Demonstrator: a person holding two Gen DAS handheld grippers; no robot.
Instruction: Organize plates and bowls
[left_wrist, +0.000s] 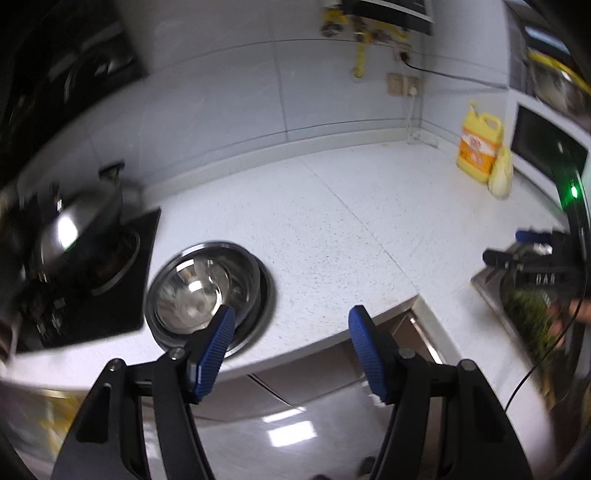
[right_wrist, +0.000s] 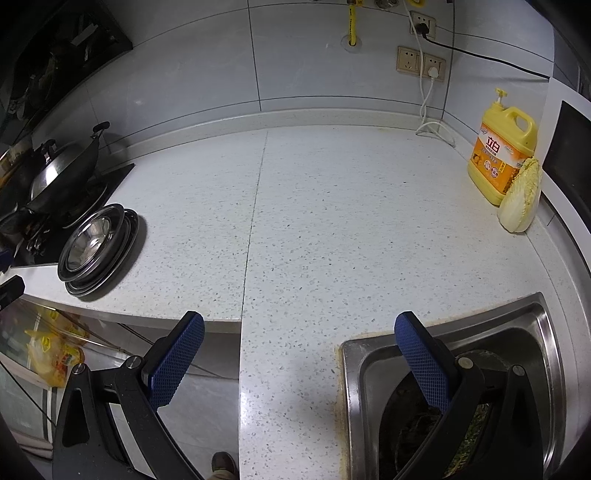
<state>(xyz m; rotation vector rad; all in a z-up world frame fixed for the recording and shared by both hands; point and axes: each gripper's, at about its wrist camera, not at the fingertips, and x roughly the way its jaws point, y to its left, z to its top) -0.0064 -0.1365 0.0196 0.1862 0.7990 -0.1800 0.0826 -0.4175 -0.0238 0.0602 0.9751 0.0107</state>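
Resting near the front-left corner of the speckled countertop (right_wrist: 332, 206), just beside the stove (right_wrist: 55, 229): stack of stainless steel bowls and plates (right_wrist: 96, 248), nested, bowls on top. Likely light, rigid, slick and prone to clatter or slide; best pinched at a thin rim, one finger inside, one outside. Left gripper (left_wrist: 291, 347) spread wide and empty, hanging just in front of the stack. Right gripper (right_wrist: 299, 362) likewise wide apart, holding nothing, over the sink (right_wrist: 546, 332) corner, well apart from the stack.

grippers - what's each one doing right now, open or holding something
Left gripper: open, holding nothing, near the stacked steel bowls.
Right gripper: open, holding nothing, above the counter edge by the sink.
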